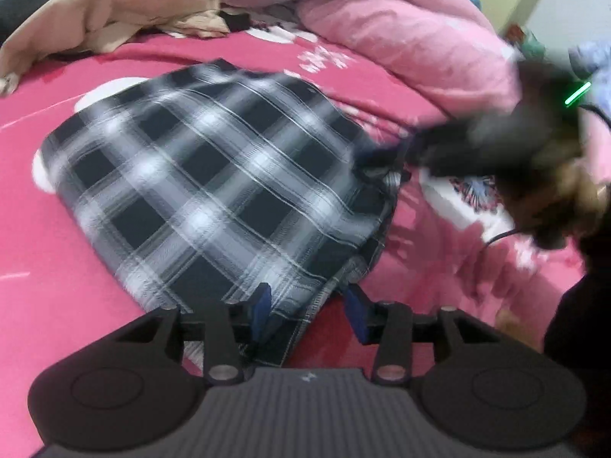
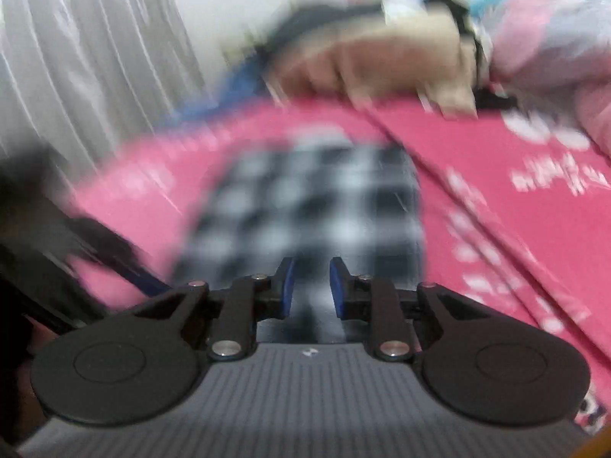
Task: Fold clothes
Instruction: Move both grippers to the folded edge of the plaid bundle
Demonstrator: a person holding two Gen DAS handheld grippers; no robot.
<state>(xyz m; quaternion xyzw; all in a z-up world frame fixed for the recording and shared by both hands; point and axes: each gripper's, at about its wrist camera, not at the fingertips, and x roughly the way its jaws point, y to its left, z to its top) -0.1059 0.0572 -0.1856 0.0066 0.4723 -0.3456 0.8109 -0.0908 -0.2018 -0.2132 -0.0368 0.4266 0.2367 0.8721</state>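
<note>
A black-and-white plaid garment [image 1: 198,175] lies folded flat on the pink bed sheet [image 1: 57,286]. My left gripper [image 1: 309,307] sits at its near corner with jaws apart. The corner lies between them against the left pad, and red sheet shows beside the right pad. My right gripper [image 1: 382,160], blurred, has its tips at the garment's bunched right edge. In the right wrist view the right gripper [image 2: 312,286] shows a narrow gap filled by blurred plaid garment [image 2: 305,198]. Whether its pads press the cloth is unclear.
A pink quilt [image 1: 401,26] is heaped along the back right. A beige garment [image 1: 114,11] lies crumpled at the back left. Pale pink printed cloth [image 1: 458,236] lies right of the plaid. A white curtain [image 2: 76,57] hangs beyond the bed. A hand [image 1: 573,183] holds the right gripper.
</note>
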